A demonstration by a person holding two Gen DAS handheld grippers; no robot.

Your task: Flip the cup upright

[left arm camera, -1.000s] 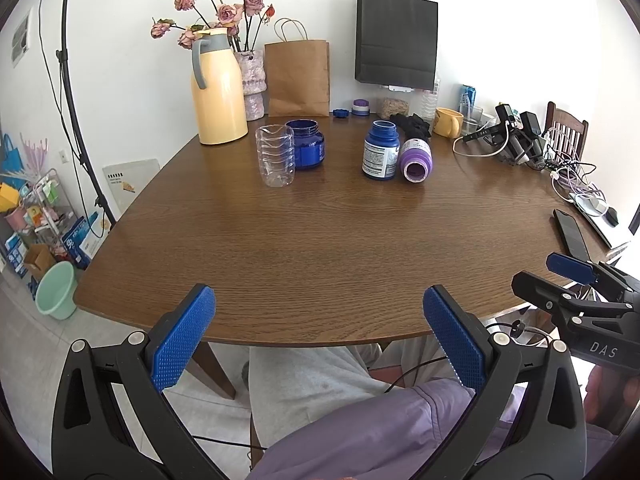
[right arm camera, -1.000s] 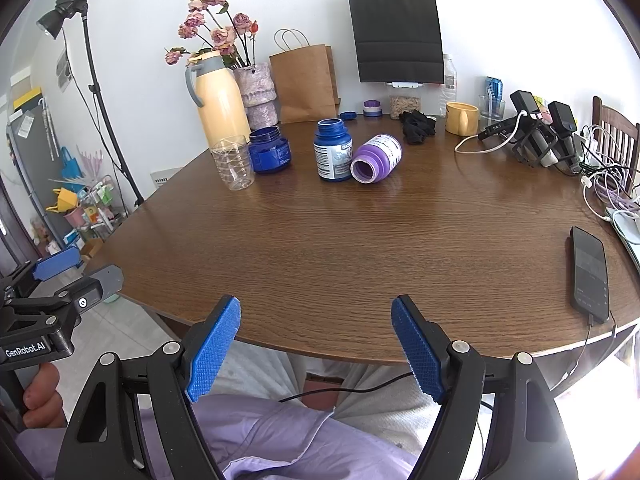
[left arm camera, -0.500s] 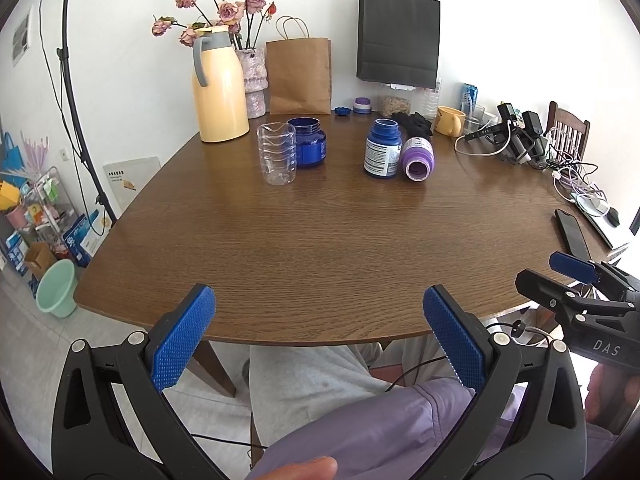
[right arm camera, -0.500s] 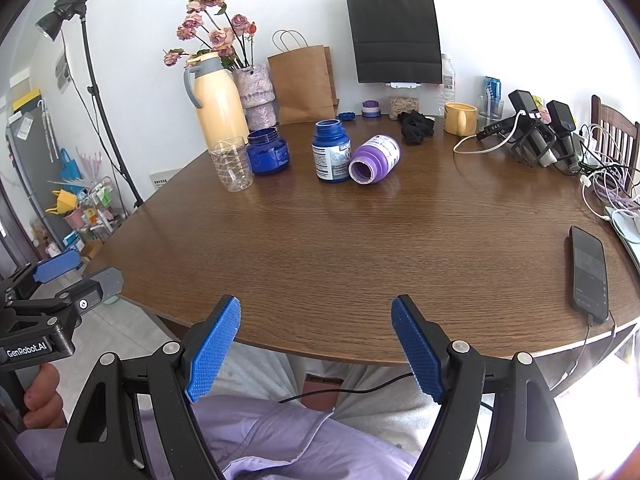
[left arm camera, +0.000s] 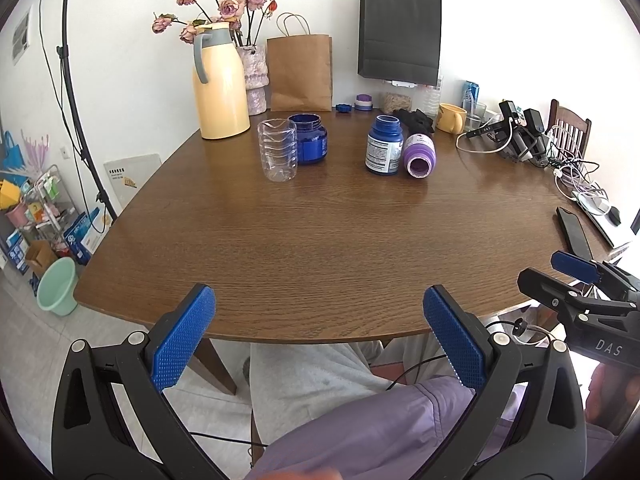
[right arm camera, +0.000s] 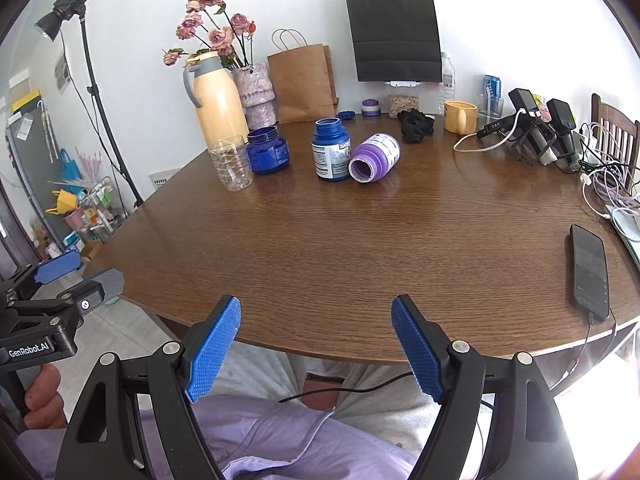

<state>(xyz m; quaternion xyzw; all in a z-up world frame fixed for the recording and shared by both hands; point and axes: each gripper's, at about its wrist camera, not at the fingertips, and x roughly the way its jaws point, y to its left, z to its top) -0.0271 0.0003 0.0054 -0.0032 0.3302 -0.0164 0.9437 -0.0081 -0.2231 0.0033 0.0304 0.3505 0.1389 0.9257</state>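
My tongs: left (left arm camera: 319, 332) & right (right arm camera: 316, 344), both w/ blue dimpled pads on black frames. Tabletop (left arm camera: 320, 240) is brown woodgrain. Cup (left arm camera: 419, 155) is purple w/ white label; bottle (left arm camera: 384, 146) beside it dark blue, white label. Jar (left arm camera: 308, 139) cobalt blue. Ribbed tumbler (left arm camera: 278, 150) clear. Jug (left arm camera: 218, 88) pale yellow, grey handle. Bags: kraft brown (left arm camera: 300, 72), black (left arm camera: 400, 34). Mug (left arm camera: 451, 118) yellow.

Purple cup (left arm camera: 418, 155) (right arm camera: 374, 157): small plastic jar-type, white printed label on the side, no lid. It lies on its side on the wooden table (left arm camera: 320, 232), open mouth facing the near edge, roughly 6 o'clock. It sits at the far centre, touching or just beside the upright blue bottle (left arm camera: 384, 146) at its 9 o'clock.
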